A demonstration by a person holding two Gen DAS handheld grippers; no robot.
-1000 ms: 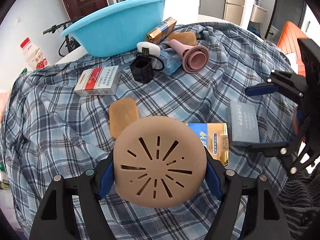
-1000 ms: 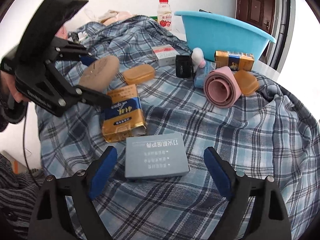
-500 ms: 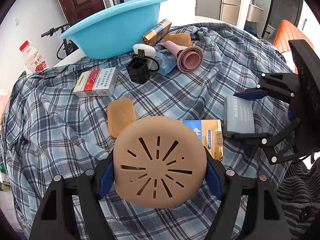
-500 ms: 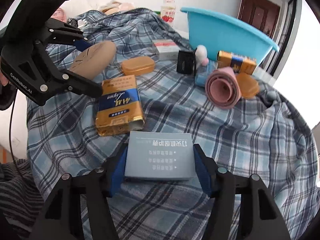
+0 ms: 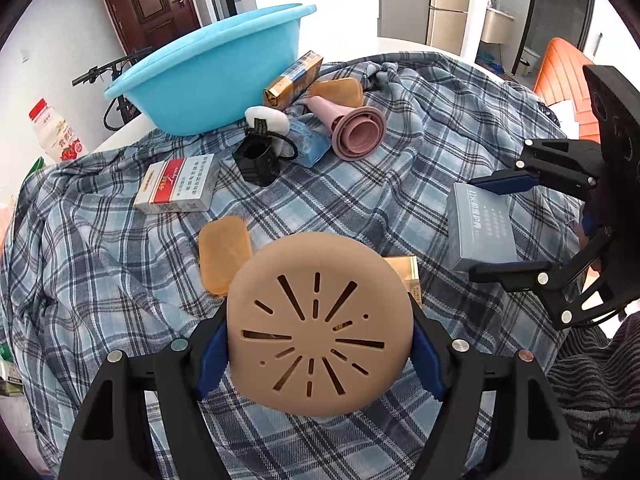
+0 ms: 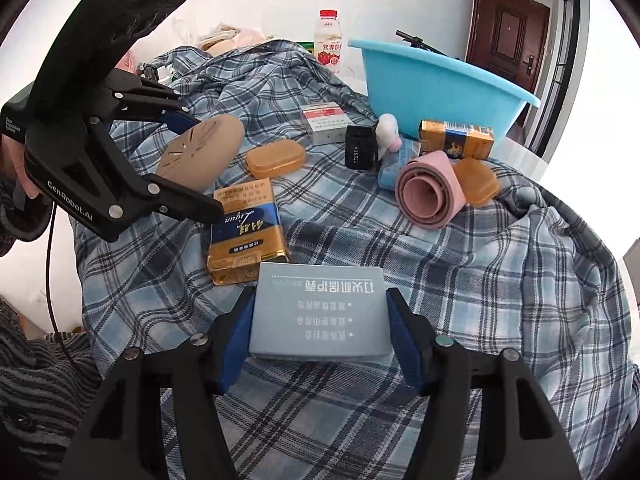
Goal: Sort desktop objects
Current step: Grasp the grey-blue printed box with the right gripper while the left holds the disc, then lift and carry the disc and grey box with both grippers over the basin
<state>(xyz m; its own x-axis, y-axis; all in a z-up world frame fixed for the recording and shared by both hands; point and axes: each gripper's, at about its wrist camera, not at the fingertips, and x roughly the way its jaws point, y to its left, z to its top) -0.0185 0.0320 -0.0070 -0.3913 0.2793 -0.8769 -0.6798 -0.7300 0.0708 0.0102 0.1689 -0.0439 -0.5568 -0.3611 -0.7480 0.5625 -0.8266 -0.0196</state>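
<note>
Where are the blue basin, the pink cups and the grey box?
blue basin (image 5: pixel 224 76), left wrist view, on its outer wall.
pink cups (image 6: pixel 430 190), right wrist view, on the open mouth.
grey box (image 6: pixel 320 316), right wrist view, on its printed top face.

We lose most of the gold packet (image 5: pixel 409 276) behind the tan slotted disc (image 5: pixel 320 324). Print on the grey box (image 6: pixel 320 312) reads too small. The bicycle (image 5: pixel 114 92) hides partly behind the blue basin (image 5: pixel 216 68).

Right tongs (image 6: pixel 320 320) clamp the grey-blue box (image 6: pixel 320 314) by its sides — gold packet (image 6: pixel 246 232) just beyond, left tongs (image 6: pixel 200 160) gripping a tan disc (image 6: pixel 200 152).
</note>
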